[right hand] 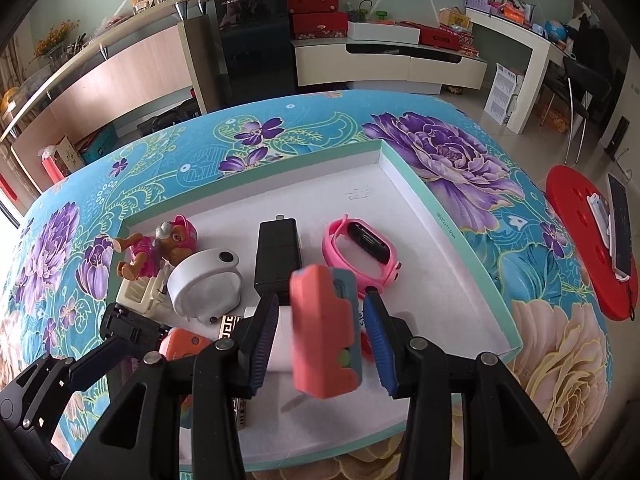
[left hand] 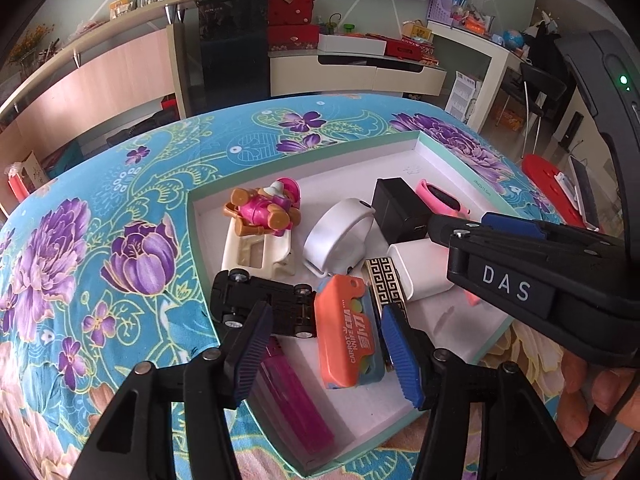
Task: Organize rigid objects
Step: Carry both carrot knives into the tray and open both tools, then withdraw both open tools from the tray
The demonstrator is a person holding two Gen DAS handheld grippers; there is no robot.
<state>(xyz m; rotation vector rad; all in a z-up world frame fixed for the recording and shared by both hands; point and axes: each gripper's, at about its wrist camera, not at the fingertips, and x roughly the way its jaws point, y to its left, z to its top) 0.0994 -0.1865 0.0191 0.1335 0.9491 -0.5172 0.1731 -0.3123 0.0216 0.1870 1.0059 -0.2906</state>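
Note:
A shallow white tray (left hand: 352,160) (right hand: 400,200) with a teal rim lies on the floral tablecloth. It holds a pink dog toy (left hand: 266,208) (right hand: 156,250), a white band (left hand: 340,236) (right hand: 206,280), a black charger (left hand: 400,210) (right hand: 278,256), a pink watch (left hand: 442,200) (right hand: 362,250), a black toy car (left hand: 264,304), an orange carrot knife (left hand: 348,330), a patterned lighter (left hand: 386,280) and a magenta lighter (left hand: 294,400). My left gripper (left hand: 328,356) is open above the orange knife. My right gripper (right hand: 326,342) is open; a blurred second orange knife (right hand: 324,330) hangs between its fingers, apart from both pads.
A white block (left hand: 420,268) lies mid-tray. A red stool (right hand: 580,240) with a phone stands right of the table. Cabinets and shelves line the far wall.

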